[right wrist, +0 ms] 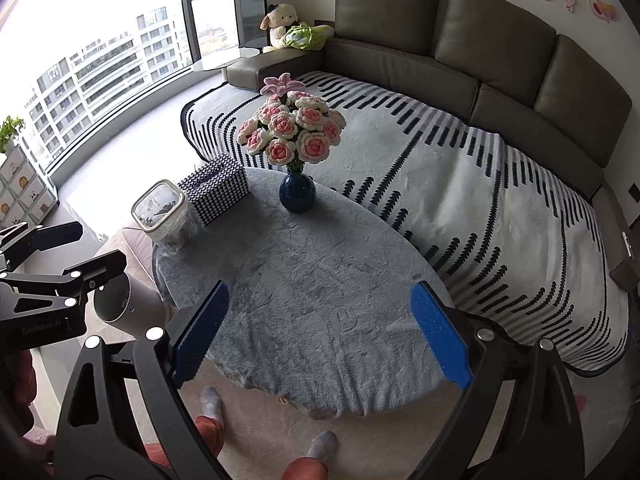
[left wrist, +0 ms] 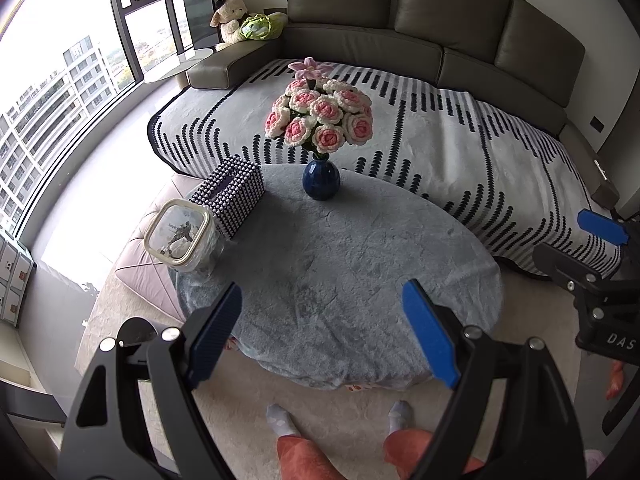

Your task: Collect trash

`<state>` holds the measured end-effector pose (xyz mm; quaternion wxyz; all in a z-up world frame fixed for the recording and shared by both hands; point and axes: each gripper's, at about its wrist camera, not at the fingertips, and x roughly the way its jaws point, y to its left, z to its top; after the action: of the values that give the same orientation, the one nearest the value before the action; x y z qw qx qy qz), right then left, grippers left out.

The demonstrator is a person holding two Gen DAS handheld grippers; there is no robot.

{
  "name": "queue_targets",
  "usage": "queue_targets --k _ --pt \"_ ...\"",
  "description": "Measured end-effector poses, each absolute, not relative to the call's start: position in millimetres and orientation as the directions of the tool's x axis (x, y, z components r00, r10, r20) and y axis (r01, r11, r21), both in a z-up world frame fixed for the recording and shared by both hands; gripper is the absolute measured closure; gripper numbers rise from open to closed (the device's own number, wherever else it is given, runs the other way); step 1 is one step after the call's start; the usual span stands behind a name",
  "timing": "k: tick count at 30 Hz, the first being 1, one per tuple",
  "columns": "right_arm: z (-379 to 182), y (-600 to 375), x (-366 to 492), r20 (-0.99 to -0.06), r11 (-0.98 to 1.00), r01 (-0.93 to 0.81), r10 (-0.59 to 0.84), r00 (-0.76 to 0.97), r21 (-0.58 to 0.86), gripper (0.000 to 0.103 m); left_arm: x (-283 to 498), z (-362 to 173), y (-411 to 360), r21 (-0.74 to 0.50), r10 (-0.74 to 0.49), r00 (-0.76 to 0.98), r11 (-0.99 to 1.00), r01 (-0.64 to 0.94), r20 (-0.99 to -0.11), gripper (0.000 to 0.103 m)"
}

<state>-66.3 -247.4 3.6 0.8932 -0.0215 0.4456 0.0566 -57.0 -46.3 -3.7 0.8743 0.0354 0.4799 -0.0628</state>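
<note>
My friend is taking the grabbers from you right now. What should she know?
Left gripper: open, empty, above the near edge of the round table.
Right gripper: open, empty, over the same table.
On the table: a blue vase of knitted flowers, a beaded tissue box and a clear lidded jar.
A silver bin stands on the floor left of the table.
No trash is visible on the table; nothing is held. Check for any elsewhere.

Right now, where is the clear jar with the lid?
In both views the jar stands at the table's far left edge, touching or nearly touching the beaded box, left of the blue vase.
</note>
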Motion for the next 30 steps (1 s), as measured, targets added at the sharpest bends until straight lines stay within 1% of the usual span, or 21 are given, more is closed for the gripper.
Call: queue_targets --k 19,21,23,24,26,28,30 --pt "8.2 -252.7 -65.4 -0.796 0.993 -0.117 0.074 0.601 0.004 0.014 -57.5 2.7 -46.0 -0.02 -0.116 0.541 0.983 0.18 -0.833 0.02" --pt "9.6 -255.5 -65.0 -0.796 0.993 -0.115 0.071 0.601 0.002 0.014 -56.7 1.6 -45.7 -0.012 -0.107 0.539 0.984 0.176 -0.835 0.017" --pt "10.9 -257.3 -65.0 -0.795 0.994 -0.113 0.069 0.603 0.0 0.014 -56.1 1.2 -43.5 -0.013 -0.101 0.542 0.987 0.163 -0.834 0.016" --pt "11.3 -258.3 -64.8 -0.794 0.994 -0.114 0.068 0.603 -0.001 0.014 -54.5 1.2 -42.3 -0.022 -0.104 0.539 0.987 0.156 -0.836 0.014" --pt "10.7 -257.9 -65.2 -0.792 0.993 -0.115 0.067 0.607 -0.005 0.014 -53.8 -0.6 -40.1 -0.046 -0.123 0.524 0.987 0.156 -0.843 0.013" --pt "11.9 -259.7 -64.5 -0.79 0.993 -0.116 0.064 0.61 -0.009 0.014 -53.3 -1.1 -41.7 -0.017 -0.094 0.525 0.988 0.151 -0.846 0.012" --pt "11.9 -257.6 -66.7 -0.788 0.993 -0.116 0.062 0.613 -0.013 0.014 -55.9 0.7 -45.0 0.05 -0.037 0.553 0.989 0.14 -0.832 0.009"
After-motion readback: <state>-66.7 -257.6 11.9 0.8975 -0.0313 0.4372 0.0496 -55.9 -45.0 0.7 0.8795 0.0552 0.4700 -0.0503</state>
